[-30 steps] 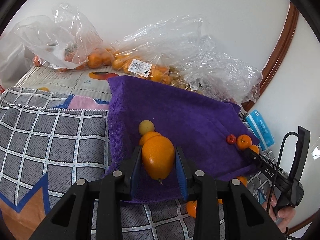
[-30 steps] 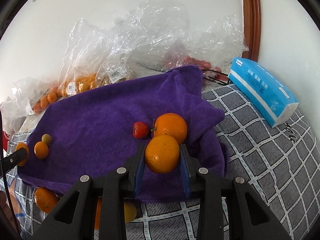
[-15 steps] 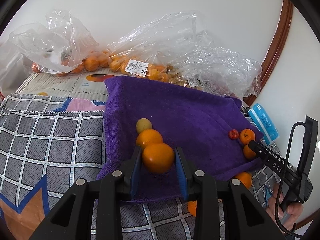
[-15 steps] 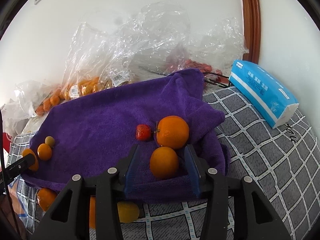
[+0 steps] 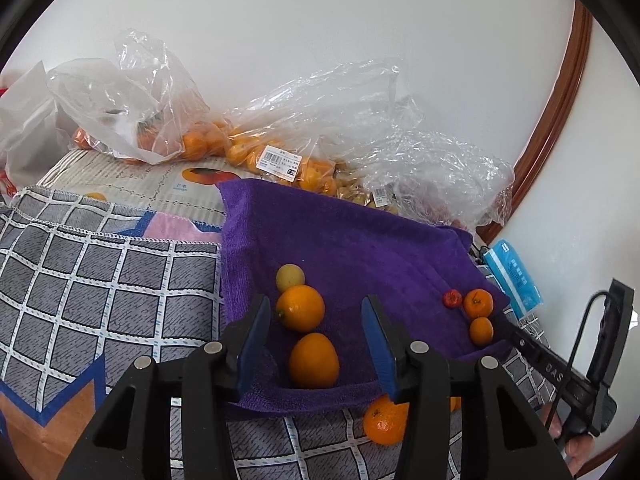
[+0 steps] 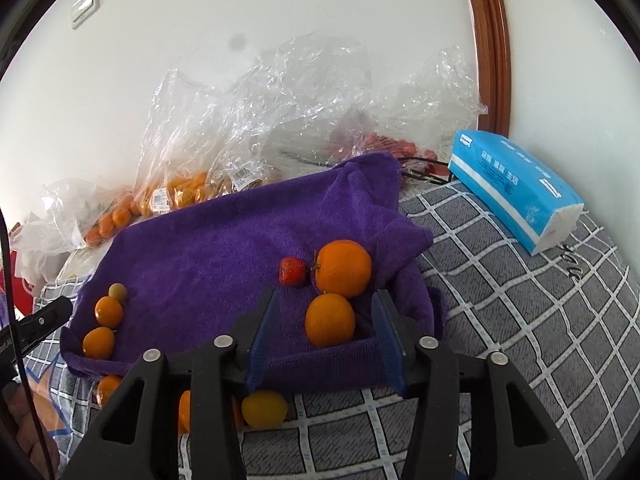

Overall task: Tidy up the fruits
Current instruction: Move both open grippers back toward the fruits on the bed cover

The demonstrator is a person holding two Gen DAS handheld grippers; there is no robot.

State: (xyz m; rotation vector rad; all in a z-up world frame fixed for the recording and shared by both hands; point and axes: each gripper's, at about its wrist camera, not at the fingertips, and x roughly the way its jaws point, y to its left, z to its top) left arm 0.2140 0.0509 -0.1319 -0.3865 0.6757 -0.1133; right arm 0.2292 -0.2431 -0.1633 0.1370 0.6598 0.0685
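A purple towel (image 5: 360, 248) (image 6: 208, 256) lies on the checked cloth. My left gripper (image 5: 316, 340) is open; an orange (image 5: 314, 360) lies free on the towel between its jaws, behind it a second orange (image 5: 300, 307) and a small yellow fruit (image 5: 290, 276). My right gripper (image 6: 326, 338) is open; an orange (image 6: 330, 325) lies free between its jaws, with a larger orange (image 6: 343, 267) and a small red fruit (image 6: 291, 271) behind it. That right-hand group also shows in the left wrist view (image 5: 478, 303).
Clear plastic bags of oranges (image 5: 192, 140) (image 6: 180, 188) line the white wall. A blue tissue pack (image 6: 516, 196) lies at the right. Loose oranges (image 5: 384, 420) and a yellow fruit (image 6: 264, 408) lie on the checked cloth (image 5: 80, 280) below the towel's near edge.
Both grippers opened and let their oranges down onto the towel, then drew back slightly. The right opened first, the left after.
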